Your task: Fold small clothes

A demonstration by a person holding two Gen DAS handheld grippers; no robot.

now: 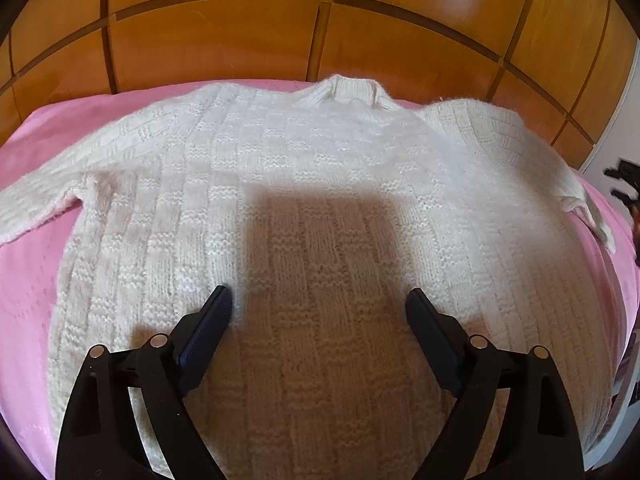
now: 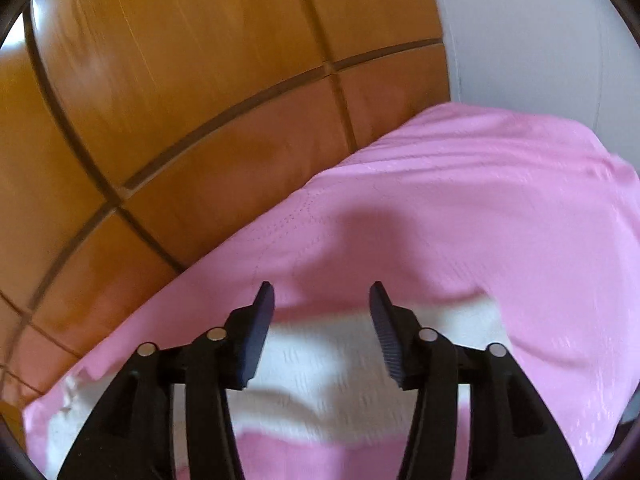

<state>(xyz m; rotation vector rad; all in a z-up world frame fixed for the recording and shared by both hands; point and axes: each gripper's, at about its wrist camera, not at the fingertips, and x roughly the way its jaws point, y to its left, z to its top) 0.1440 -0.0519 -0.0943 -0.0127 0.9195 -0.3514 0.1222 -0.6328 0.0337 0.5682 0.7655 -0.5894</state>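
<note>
Both grippers have jaws apart and hold nothing: the left gripper (image 1: 318, 300), wide, hovers over the body of the white sweater (image 1: 280, 184), spread flat on the pink bed (image 1: 28, 280) for folding, while the right gripper (image 2: 322, 300) hangs above a sleeve (image 2: 320, 380), probably to grasp it.

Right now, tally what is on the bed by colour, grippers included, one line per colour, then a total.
White: 1, the knitted sweater, spread flat.
Pink: 1, the bedspread under it.
Black: 2, the left gripper over the sweater's body, jaws wide apart, and the right gripper over a sleeve, jaws apart, nothing pinched.
Total: 4
</note>
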